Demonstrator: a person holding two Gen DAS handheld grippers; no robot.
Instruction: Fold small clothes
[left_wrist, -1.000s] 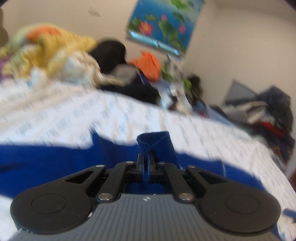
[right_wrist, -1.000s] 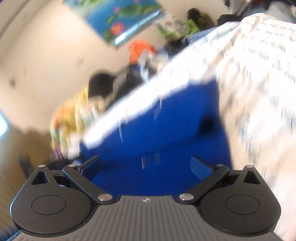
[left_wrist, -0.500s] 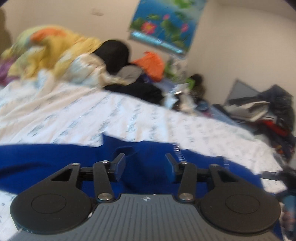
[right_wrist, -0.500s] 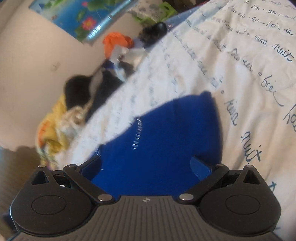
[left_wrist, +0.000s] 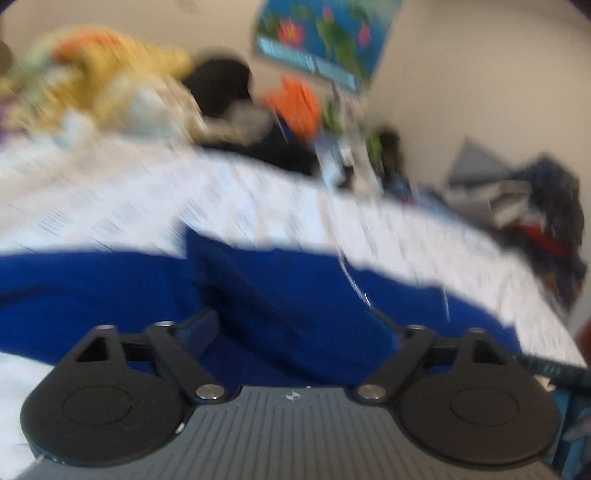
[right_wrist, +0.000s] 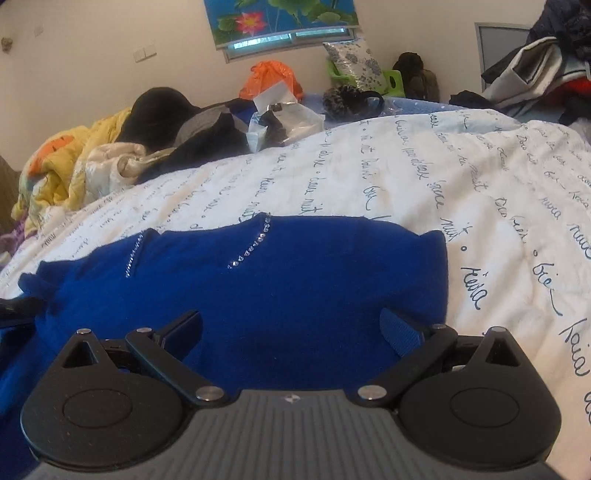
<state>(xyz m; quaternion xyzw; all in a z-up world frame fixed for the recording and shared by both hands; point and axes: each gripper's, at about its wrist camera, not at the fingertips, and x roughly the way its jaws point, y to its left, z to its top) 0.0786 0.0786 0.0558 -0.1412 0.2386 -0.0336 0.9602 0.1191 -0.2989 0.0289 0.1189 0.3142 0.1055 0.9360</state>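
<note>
Jaws wide — clothes pile (right_wrist: 122, 147) beyond sweater (right_wrist: 280, 280).

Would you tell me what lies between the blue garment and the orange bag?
In the right wrist view, white script-printed bedding and a clear plastic packet separate the blue garment from the orange bag.

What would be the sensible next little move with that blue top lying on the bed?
Probably lower the right gripper and close it on the near edge of the blue top for the next fold. Both grippers are open and hold nothing, the left gripper included, and the top lies loose on the white bedspread.
</note>
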